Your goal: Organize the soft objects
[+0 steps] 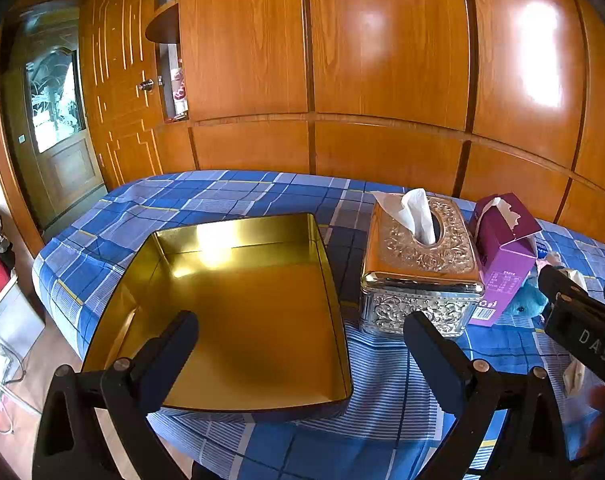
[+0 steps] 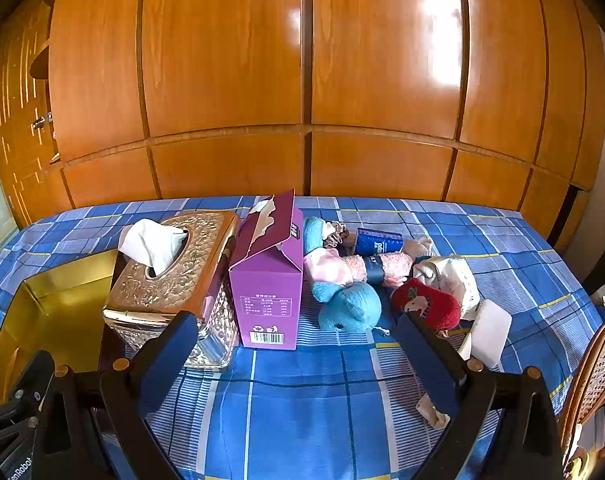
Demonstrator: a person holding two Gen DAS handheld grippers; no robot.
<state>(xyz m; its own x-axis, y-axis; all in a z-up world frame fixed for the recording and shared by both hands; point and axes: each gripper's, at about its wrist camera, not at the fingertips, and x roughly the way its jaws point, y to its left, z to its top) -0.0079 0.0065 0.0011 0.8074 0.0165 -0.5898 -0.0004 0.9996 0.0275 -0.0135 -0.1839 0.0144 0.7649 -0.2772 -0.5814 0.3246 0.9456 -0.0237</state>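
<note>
An empty gold metal tin (image 1: 238,312) lies on the blue plaid cloth, and my left gripper (image 1: 300,326) hovers open over its near right part. The tin (image 2: 58,312) shows at the left edge of the right wrist view. Right of the purple carton (image 2: 268,280) lies a heap of soft things: a blue plush toy (image 2: 348,306), a red sock with a white figure (image 2: 426,304), pink fluffy socks (image 2: 342,266), a dark blue roll (image 2: 376,242) and white fabric (image 2: 450,276). My right gripper (image 2: 296,334) stands open, empty, just short of the carton and the plush.
An ornate metal tissue box (image 1: 418,264) stands between the tin and the purple carton (image 1: 502,256). A white pad (image 2: 490,332) lies at the heap's right. A wicker chair back (image 2: 594,376) rises at the lower right. Wooden wardrobe panels (image 2: 302,80) close the far side.
</note>
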